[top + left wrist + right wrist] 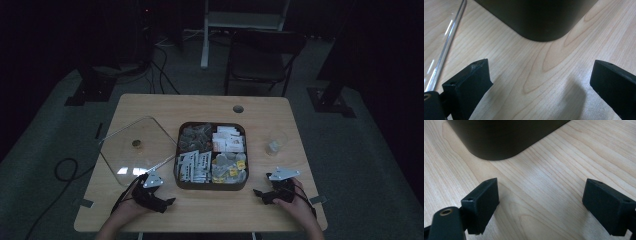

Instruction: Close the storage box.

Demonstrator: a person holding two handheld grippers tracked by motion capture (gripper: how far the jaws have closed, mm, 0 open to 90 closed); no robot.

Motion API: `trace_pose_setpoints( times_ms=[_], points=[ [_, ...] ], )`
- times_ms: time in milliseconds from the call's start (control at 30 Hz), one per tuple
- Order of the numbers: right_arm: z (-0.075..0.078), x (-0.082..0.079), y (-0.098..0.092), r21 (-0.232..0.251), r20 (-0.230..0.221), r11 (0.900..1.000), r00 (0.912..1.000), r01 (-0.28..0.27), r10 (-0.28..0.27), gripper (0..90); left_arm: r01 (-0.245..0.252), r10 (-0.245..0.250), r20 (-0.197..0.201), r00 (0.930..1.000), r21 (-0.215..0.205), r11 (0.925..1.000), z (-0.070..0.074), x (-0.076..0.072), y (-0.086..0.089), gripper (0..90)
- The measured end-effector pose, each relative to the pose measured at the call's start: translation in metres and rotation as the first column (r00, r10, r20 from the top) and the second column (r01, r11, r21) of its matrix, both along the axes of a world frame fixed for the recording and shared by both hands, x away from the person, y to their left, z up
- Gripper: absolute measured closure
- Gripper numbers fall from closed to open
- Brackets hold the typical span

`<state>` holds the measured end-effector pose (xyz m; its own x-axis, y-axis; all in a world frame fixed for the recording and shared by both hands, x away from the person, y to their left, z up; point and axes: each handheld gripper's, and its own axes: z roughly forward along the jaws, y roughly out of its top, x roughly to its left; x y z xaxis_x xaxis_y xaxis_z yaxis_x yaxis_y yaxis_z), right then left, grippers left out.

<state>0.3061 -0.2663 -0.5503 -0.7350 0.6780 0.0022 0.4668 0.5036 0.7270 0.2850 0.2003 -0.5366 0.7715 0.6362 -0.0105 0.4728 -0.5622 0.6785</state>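
A dark square tray [178, 150] with compartments of packets and tea bags sits mid-table. Its clear glass lid [135, 150] with a brass knob lies flat to the tray's left. My left gripper [167, 202] rests on the table near the tray's front left corner [541, 27], jaws wide apart over bare wood, nothing between them [540, 82]. My right gripper [257, 193] rests near the tray's front right corner [496, 145], also open and empty [541, 202]. The lid's edge [446, 45] shows in the left gripper view.
A small clear glass cup [274, 144] stands to the right of the tray. The wooden table [215, 210] has a cable hole [238, 108] at the back. A dark chair [260, 60] stands behind the table; cables lie on the floor at left.
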Motion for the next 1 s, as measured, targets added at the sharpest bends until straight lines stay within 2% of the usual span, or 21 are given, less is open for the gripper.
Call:
trace_pose_setpoints(
  times_ms=[167, 200, 267, 367, 467, 700, 867, 900, 933, 967, 1000],
  points=[
    [0.000, 0.000, 0.000, 0.000, 0.000, 1.000, 1.0000, 0.000, 0.000, 13.3, -0.014, 0.014, -0.002, 0.9999, -0.011, 0.9998, 0.005, 0.001, 0.003, 3.6],
    [0.000, 0.000, 0.000, 0.000, 0.000, 1.000, 1.0000, 0.000, 0.000, 13.3, -0.036, 0.036, 0.001, 0.9994, -0.012, 0.9993, 0.008, 0.002, 0.005, 3.6],
    [0.000, 0.000, 0.000, 0.001, -0.001, 1.000, 1.0000, 0.000, 0.000, 13.3, -0.050, 0.050, 0.005, 0.9988, -0.017, 0.9986, 0.010, 0.003, 0.007, 3.6],
    [0.000, 0.000, 0.000, 0.001, -0.001, 1.000, 1.0000, 0.000, 0.000, 13.3, -0.060, 0.060, 0.009, 0.9981, -0.040, 0.9974, 0.015, 0.005, 0.010, 3.6],
    [0.000, 0.000, 0.000, 0.001, -0.001, 1.000, 1.0000, 0.000, 0.000, 13.3, -0.078, 0.080, 0.033, 0.9963, -0.054, 0.9955, 0.019, 0.008, 0.014, 3.6],
    [0.000, 0.000, 0.000, 0.001, -0.001, 1.000, 1.0000, 0.000, 0.000, 13.2, -0.102, 0.106, 0.048, 0.9932, -0.068, 0.9924, 0.029, 0.015, 0.020, 3.7],
    [0.000, 0.000, 0.000, 0.000, -0.002, 1.000, 1.0000, 0.001, -0.001, 13.2, -0.149, 0.155, 0.078, 0.9849, -0.077, 0.9859, 0.035, 0.022, 0.024, 3.7],
    [0.000, 0.000, 0.000, 0.000, -0.001, 1.000, 1.0000, 0.001, -0.001, 13.3, -0.149, 0.155, 0.078, 0.9849, -0.077, 0.9859, 0.035, 0.022, 0.024, 3.7],
    [0.000, 0.000, 0.000, 0.000, -0.002, 1.000, 1.0000, 0.001, -0.001, 13.3, -0.176, 0.183, 0.088, 0.9792, -0.081, 0.9811, 0.037, 0.025, 0.027, 3.7],
    [0.000, 0.000, 0.000, 0.000, -0.002, 1.000, 1.0000, 0.001, -0.001, 13.3, -0.176, 0.183, 0.088, 0.9792, -0.081, 0.9811, 0.037, 0.025, 0.027, 3.8],
    [0.000, 0.000, 0.000, 0.000, -0.002, 1.000, 1.0000, 0.001, -0.001, 13.3, -0.193, 0.201, 0.094, 0.9751, -0.084, 0.9776, 0.038, 0.028, 0.029, 3.7]
  ],
)
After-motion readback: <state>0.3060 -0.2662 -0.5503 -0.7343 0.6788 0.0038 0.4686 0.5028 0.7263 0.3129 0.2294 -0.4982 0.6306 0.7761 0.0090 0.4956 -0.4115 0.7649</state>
